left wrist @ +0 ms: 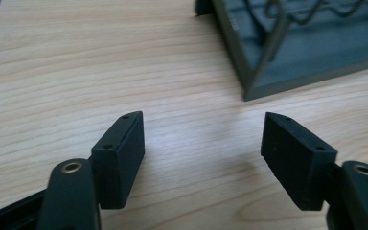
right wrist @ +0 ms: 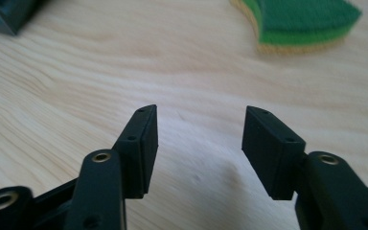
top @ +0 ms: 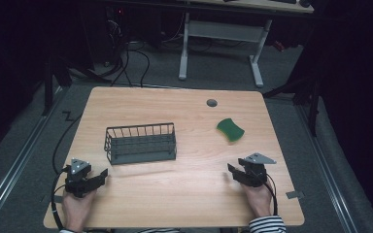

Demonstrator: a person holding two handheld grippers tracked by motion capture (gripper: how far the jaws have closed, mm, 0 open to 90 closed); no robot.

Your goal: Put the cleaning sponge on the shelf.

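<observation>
A dark wire basket point(top: 141, 143) stands left of the table's middle; its near corner point(left wrist: 268, 62) shows at the top right of the left gripper view. A green sponge point(top: 230, 129) with a yellow underside lies at the right; the right gripper view has the sponge point(right wrist: 302, 21) at its top. My left gripper point(top: 102, 175) rests at the front left, below the basket, open with bare wood between its jaws point(left wrist: 201, 139). My right gripper point(top: 232, 171) sits at the front right, below the sponge, open with nothing between its jaws point(right wrist: 200, 132).
The wooden table point(top: 184, 194) has a round grey cable hole point(top: 211, 103) near its far edge. Cables trail off the table's left side. A second desk's white legs point(top: 221, 46) stand on the floor beyond.
</observation>
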